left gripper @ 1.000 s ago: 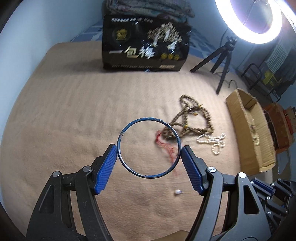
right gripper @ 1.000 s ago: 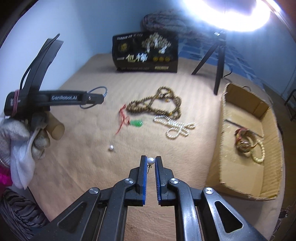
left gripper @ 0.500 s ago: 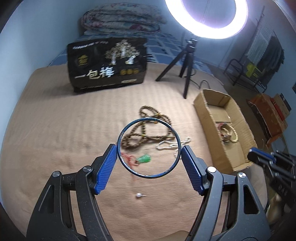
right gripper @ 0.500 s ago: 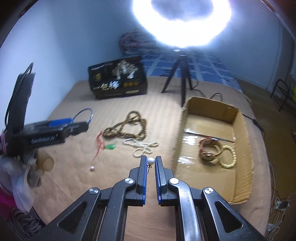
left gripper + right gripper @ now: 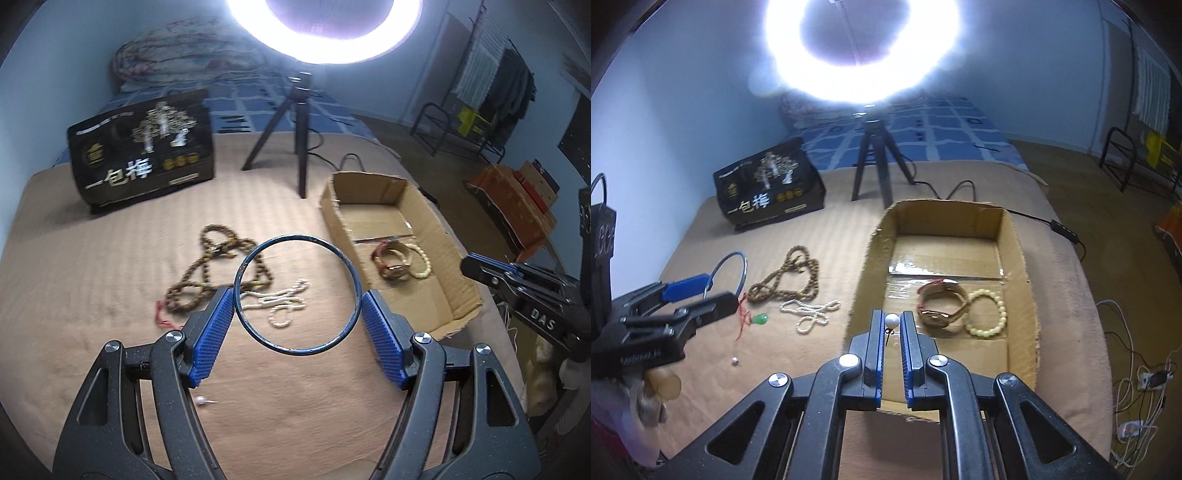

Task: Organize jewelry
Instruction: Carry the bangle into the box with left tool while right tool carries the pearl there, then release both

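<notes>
So we've got two grabs going at once. In the left wrist view our left gripper [image 5: 297,314] sits dead center of the frame, jaws spread wide and clamped on the sides of a thin dark blue bangle [image 5: 297,295], which hangs in the air above the tan blanket [image 5: 92,266]. Through the hoop we can see the white pearl strand [image 5: 277,303] lying on the blanket, and just left of it the brown bead necklace [image 5: 218,275], with a bit of red cord [image 5: 161,315] at its lower left end. A loose pearl earring [image 5: 201,400] lies at the lower left, near the left finger.

In the right wrist view our right gripper [image 5: 891,325] is at lower center, pressed nearly together and pinching a small pearl stud [image 5: 892,320] right at the tips. It hovers over the near left edge of the cardboard box [image 5: 1021,258], which fills the middle right of that frame. Inside the box lie a watch [image 5: 942,302] and a pale yellow bead bracelet [image 5: 986,314], touching each other. Left of the box on the blanket there's a little green pendant [image 5: 760,318] on the red cord.

Upper part of both frames: a ring light [image 5: 862,48] on a tripod, and a black printed bag [image 5: 768,188] standing to its left.
</notes>
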The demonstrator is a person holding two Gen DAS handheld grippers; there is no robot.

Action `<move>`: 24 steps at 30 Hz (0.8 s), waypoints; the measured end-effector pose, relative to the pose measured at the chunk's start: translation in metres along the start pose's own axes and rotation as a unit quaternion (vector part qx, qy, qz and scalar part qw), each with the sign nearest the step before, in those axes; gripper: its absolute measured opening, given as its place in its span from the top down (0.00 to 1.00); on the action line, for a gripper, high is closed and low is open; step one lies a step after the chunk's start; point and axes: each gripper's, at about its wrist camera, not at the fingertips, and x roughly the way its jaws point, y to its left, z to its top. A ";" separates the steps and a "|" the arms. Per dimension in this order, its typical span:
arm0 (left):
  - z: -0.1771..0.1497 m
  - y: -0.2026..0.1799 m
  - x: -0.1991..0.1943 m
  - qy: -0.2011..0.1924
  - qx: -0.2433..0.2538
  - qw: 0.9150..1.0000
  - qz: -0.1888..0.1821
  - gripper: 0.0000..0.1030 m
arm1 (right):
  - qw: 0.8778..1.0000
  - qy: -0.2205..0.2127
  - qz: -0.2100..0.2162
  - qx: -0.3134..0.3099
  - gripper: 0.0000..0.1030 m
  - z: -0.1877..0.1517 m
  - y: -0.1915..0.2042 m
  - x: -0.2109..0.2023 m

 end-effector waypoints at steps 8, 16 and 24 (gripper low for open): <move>0.002 -0.038 0.019 0.008 0.025 1.000 -0.014 0.29 | 1.000 0.002 -0.010 0.022 0.94 -0.001 -0.023 0.005; 0.001 -0.064 0.037 0.017 0.039 0.999 -0.026 0.29 | 0.999 0.005 -0.020 0.033 0.94 -0.003 -0.041 0.011; -0.004 -0.083 0.055 0.032 0.051 0.998 -0.032 0.29 | 0.999 0.011 -0.023 0.043 0.94 -0.004 -0.049 0.020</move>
